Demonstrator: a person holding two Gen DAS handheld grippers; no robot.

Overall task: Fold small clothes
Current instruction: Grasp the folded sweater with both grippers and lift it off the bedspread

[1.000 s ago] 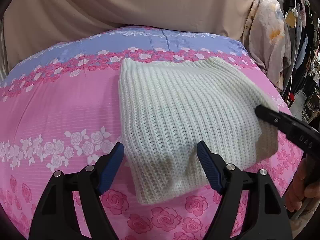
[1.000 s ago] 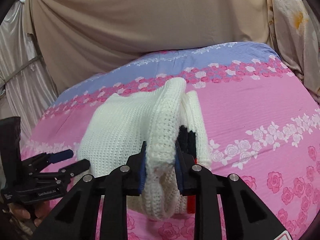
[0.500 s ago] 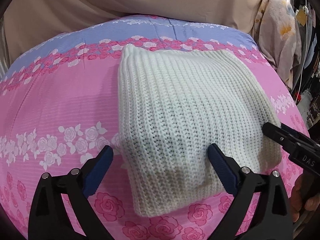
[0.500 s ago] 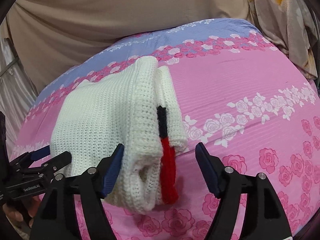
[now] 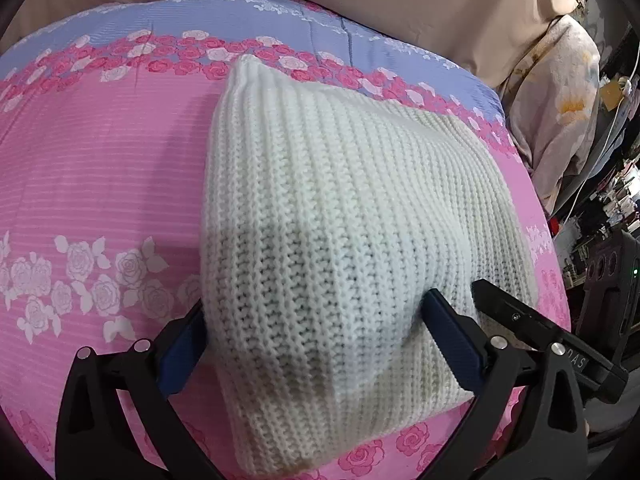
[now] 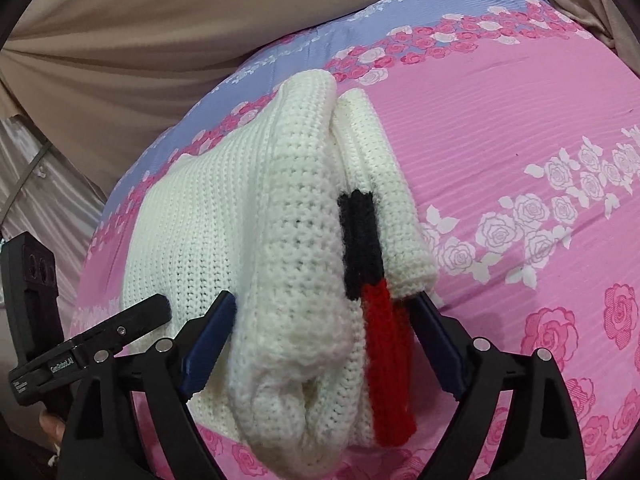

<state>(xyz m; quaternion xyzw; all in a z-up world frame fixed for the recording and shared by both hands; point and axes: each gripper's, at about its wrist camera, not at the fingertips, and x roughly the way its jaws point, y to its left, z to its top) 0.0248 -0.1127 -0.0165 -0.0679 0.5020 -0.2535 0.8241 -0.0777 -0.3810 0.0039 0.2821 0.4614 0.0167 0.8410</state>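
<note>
Bed cover [image 5: 100, 184]: pink rose-print sheet carrying everything; its blue band marks the far edge from you.
Knit sweater [image 5: 352, 240]: cream, folded into a thick pad lying mid-sheet, long axis running away from you toward the blue band; its near end sits between both sets of fingers.
Red and black trim [image 6: 370, 280]: on the pad's right edge, facing your right tongs.
Left gripper [image 5: 320, 348]: spread wide, straddling the near left corner, clamping nothing.
Right gripper [image 6: 324, 344]: spread wide around the layered right edge, clamping nothing; equally near.
</note>
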